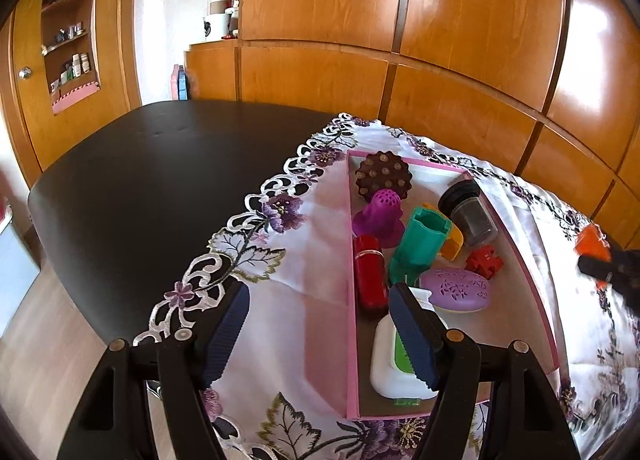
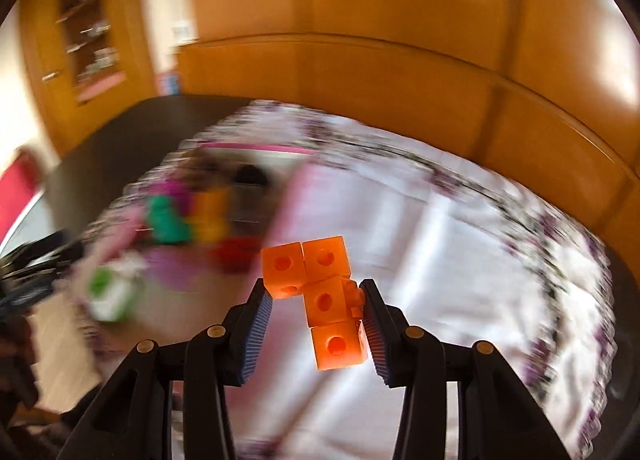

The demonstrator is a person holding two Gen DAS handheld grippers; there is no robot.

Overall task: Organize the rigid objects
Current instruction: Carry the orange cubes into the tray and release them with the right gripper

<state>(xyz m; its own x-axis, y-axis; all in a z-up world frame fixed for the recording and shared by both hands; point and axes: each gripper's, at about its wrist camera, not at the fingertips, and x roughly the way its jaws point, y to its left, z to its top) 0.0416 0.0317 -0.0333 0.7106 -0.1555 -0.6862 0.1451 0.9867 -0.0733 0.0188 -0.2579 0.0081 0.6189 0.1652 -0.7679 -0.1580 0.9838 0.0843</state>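
Note:
A pink-rimmed tray (image 1: 351, 260) lies on a white embroidered cloth (image 1: 320, 248). It holds a brown studded disc (image 1: 383, 176), a purple cone (image 1: 378, 215), a red case (image 1: 370, 274), a green holder (image 1: 420, 250), a dark jar (image 1: 470, 211), a red block (image 1: 485, 260), a lilac oval box (image 1: 460, 288) and a white-green container (image 1: 394, 364). My left gripper (image 1: 320, 340) is open and empty over the tray's near left rim. My right gripper (image 2: 318, 316) is shut on an orange piece of linked cubes (image 2: 320, 292), held above the cloth right of the tray; it shows in the left wrist view (image 1: 594, 246).
The cloth covers the right part of a dark table (image 1: 160, 179). Wooden cabinets (image 1: 440, 39) stand behind it, with an open shelf unit (image 1: 70, 27) at the left. The right wrist view is motion-blurred; the tray contents (image 2: 180, 219) show at its left.

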